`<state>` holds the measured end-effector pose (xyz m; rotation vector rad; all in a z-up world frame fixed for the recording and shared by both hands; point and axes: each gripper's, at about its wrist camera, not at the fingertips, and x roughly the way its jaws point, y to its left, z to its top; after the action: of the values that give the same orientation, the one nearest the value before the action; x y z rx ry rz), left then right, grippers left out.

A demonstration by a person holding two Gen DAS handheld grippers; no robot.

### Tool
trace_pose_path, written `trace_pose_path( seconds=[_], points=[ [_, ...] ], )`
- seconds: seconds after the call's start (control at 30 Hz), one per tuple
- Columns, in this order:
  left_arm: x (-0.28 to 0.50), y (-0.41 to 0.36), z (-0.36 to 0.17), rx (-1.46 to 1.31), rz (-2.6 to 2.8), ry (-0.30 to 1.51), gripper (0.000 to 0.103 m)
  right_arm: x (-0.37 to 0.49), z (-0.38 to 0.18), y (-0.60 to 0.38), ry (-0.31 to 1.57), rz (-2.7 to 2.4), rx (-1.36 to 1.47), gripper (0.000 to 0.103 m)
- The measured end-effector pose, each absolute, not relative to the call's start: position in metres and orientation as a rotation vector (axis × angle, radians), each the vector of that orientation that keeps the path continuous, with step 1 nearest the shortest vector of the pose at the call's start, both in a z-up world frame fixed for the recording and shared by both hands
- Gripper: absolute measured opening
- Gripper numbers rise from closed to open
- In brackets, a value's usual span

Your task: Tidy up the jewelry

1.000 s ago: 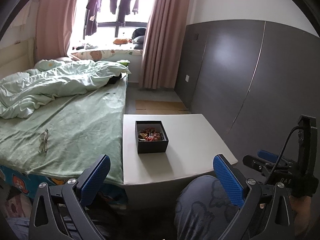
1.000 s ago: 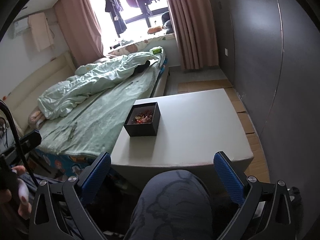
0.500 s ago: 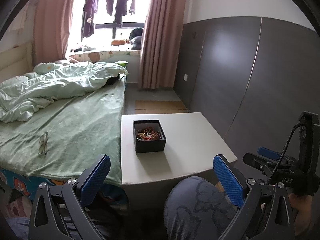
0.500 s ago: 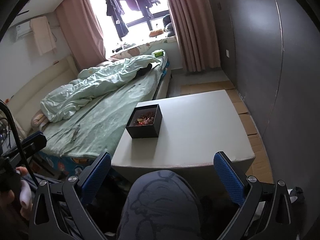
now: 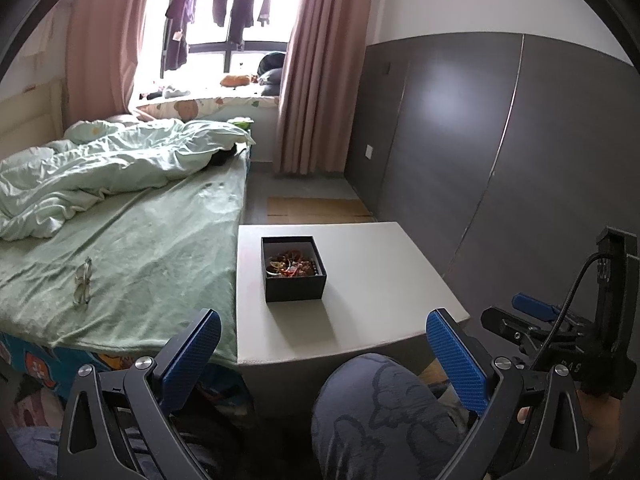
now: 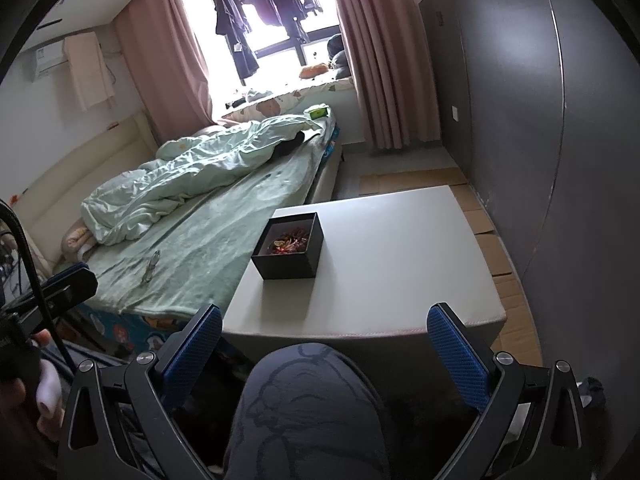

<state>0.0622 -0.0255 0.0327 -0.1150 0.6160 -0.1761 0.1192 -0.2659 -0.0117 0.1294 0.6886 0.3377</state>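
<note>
Jewelry (image 5: 291, 266): tangled pile, red/orange/gold bits and bead strand, inside square black matte box (image 5: 294, 285), open top. Box sits on smooth white rectangular table (image 5: 372, 280), toward table's bed-side edge. Left gripper (image 5: 323, 354) and right gripper (image 6: 325, 346): both released, blue textured pads spread wide, nothing held, well short of box, over knee in patterned grey fabric (image 6: 308, 408). Glasses (image 5: 83, 286) on wrinkled green sheet (image 5: 160, 256) beside table.

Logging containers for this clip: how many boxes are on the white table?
1. A single open black box sits on the white table, toward its bed-side edge, holding a tangle of jewelry. Nothing else stands on the tabletop in either wrist view.
</note>
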Motion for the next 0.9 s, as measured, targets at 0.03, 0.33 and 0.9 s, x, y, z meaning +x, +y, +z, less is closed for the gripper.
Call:
trace_pose_path(
  seconds=[0.03,0.33,0.9],
  points=[
    [0.062,-0.026,0.033,-0.116,-0.175,0.617,0.103,0.119,-0.012,-0.266,0.689,0.337,0.129,0.103],
    [0.055,-0.029,0.036,-0.093,-0.155,0.613,0.103,0.117,-0.012,-0.266,0.687,0.339,0.131,0.103],
    [0.049,-0.033,0.039,-0.085,-0.188,0.599,0.103,0.109,-0.007,-0.263,0.674,0.337,0.123,0.103]
  ],
)
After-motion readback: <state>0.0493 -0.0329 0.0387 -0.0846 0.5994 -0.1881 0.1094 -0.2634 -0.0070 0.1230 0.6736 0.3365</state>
